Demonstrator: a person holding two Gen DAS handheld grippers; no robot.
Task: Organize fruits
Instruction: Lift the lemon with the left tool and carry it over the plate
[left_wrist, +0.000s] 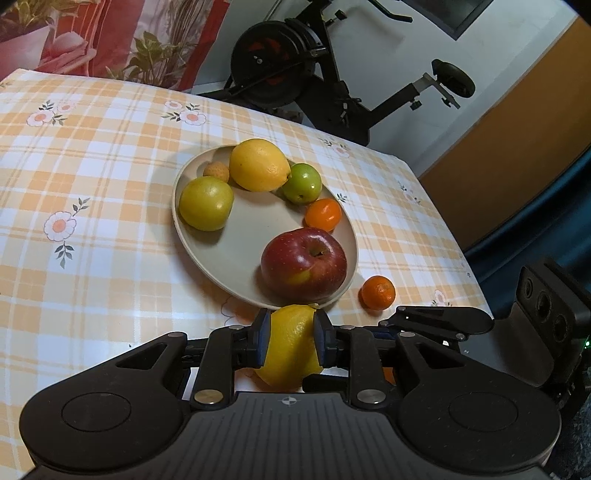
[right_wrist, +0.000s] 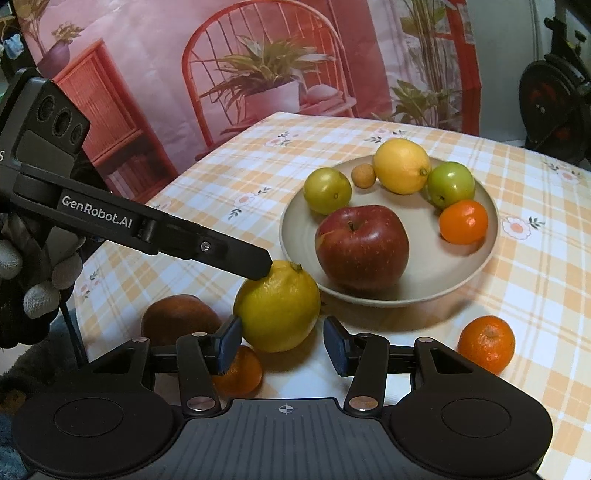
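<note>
The counter carries a beige plate, and I take this plate as the landmark. On it lie a red apple, a lemon, two green fruits and a mandarin. Just before the plate's near rim, your left tool is clamped on a second lemon. Your right tool stands half open beside this lemon, holding nothing. If you lift carelessly, the round lemon may slip out and roll against the loose mandarin right of the plate.
</note>
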